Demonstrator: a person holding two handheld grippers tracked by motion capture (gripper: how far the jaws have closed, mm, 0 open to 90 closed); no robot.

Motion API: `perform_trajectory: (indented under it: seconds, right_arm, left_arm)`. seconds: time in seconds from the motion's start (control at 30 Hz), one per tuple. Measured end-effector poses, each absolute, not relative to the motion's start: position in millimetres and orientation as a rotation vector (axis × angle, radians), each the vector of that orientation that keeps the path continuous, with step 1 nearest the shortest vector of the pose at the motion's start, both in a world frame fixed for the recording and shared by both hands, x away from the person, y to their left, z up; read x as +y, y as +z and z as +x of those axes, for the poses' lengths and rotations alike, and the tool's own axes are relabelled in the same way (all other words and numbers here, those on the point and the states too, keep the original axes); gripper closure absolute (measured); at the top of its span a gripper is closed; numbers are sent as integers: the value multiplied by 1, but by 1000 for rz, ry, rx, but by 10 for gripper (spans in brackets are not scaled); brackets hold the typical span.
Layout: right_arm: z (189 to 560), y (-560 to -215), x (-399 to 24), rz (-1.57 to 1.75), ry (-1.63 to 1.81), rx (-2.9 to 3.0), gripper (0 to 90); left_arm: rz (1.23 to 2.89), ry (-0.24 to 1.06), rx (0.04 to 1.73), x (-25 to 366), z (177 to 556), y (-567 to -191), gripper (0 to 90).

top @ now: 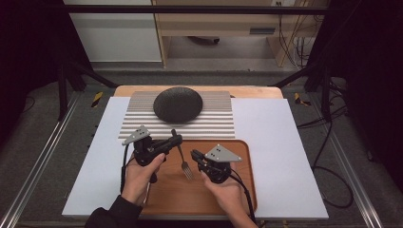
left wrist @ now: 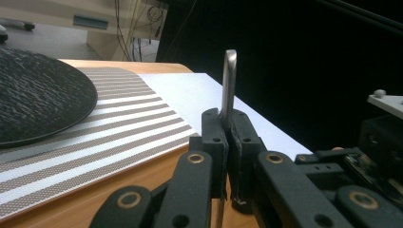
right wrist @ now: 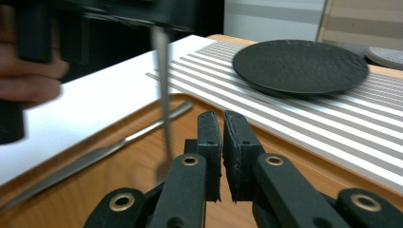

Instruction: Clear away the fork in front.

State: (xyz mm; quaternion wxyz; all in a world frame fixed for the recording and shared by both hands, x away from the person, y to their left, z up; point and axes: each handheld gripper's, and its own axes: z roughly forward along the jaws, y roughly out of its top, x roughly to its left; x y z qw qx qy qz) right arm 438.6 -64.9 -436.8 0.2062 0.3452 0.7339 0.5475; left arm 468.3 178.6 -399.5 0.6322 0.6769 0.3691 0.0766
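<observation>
Surface: white table (top: 266, 156) bearing a striped mat (top: 142, 118) and a wooden tray (top: 199, 199).
Left gripper (top: 177, 139): clamped on the fork (top: 183, 159) handle, tines hanging over the tray at 6 o'clock.
Right gripper (top: 194, 155): jaws together, empty, at the fork's 3 o'clock.
Plate (top: 178, 104): black, on the mat at 12 o'clock.
Knife (right wrist: 95, 154): flat on the tray.

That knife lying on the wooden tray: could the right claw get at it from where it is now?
Probably yes. The knife lies bare on the tray, and the right claw is shut on nothing. But the fork hanging from the left claw partly crosses its path.
</observation>
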Motion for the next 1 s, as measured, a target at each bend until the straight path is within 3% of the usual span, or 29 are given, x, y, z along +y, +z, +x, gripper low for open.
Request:
perform_trajectory:
  seconds: [0.33, 0.5, 1.0]
  right_arm:
    - [445, -435, -104, 1009, 1482, 1991, 823]
    - [447, -431, -133, 1061, 1476, 1930, 752]
    - [443, -434, -217, 1127, 1380, 1800, 233]
  left_arm:
    - [1570, 230, 823, 198, 459, -391, 870]
    - [1584, 241, 808, 204, 454, -388, 870]
    - [1609, 268, 756, 223, 435, -380, 870]
